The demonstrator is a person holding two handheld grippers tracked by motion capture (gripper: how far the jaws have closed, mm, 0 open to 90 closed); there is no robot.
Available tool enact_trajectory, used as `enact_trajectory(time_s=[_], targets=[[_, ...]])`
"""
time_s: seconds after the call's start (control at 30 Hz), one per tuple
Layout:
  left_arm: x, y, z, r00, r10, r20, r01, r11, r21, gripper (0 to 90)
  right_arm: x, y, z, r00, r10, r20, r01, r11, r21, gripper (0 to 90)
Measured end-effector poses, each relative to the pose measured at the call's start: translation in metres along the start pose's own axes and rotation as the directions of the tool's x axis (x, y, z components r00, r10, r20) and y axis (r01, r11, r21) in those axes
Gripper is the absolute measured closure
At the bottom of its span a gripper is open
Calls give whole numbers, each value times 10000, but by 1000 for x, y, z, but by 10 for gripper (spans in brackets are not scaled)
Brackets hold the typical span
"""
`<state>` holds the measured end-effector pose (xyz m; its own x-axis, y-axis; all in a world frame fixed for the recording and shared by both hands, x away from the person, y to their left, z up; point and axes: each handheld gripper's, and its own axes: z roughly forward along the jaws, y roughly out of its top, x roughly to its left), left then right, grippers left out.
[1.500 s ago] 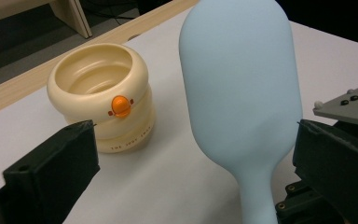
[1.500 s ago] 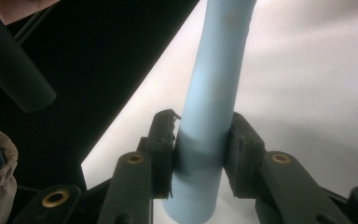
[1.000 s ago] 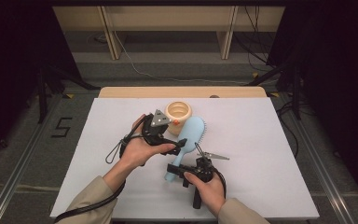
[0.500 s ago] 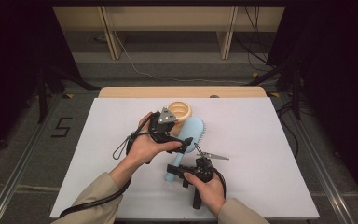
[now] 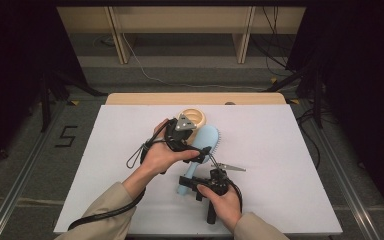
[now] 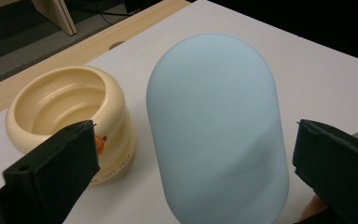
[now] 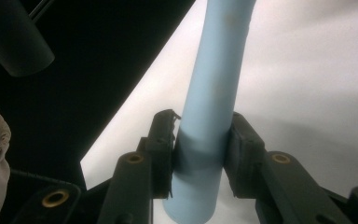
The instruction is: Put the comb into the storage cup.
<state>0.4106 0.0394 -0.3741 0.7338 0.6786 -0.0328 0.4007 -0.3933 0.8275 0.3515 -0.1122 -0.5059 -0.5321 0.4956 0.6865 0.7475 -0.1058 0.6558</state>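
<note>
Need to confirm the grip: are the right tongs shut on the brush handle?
Shut. The right tongs clamp the blue brush handle on both sides.

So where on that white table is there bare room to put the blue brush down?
The table is bare along its whole right side, beyond the right gripper, and on the far left, beyond the left gripper. The middle is crowded: the brush lies beside the cream bowl, with both hands there.

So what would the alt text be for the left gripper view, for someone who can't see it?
The smooth back of a pale blue hairbrush head lies between two open black jaws, which do not touch it. Beside it on the white table stands a ribbed cream bowl, with a wooden table edge behind.
</note>
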Motion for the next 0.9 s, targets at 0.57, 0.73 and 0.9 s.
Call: enact_trajectory(time_s=[0.57,0.73,0.9], targets=[[-3,5,6,10000,-25,83,25,10000,1,0,0,0,0,10000,87,-22,-87,10000,17,671],[-3,7,9,9999,-80,88,80,10000,17,0,0,0,0,10000,67,-5,-67,10000,39,671],[-3,8,12,9999,-100,113,100,9999,50,0,0,0,0,10000,75,-16,-75,10000,35,670]])
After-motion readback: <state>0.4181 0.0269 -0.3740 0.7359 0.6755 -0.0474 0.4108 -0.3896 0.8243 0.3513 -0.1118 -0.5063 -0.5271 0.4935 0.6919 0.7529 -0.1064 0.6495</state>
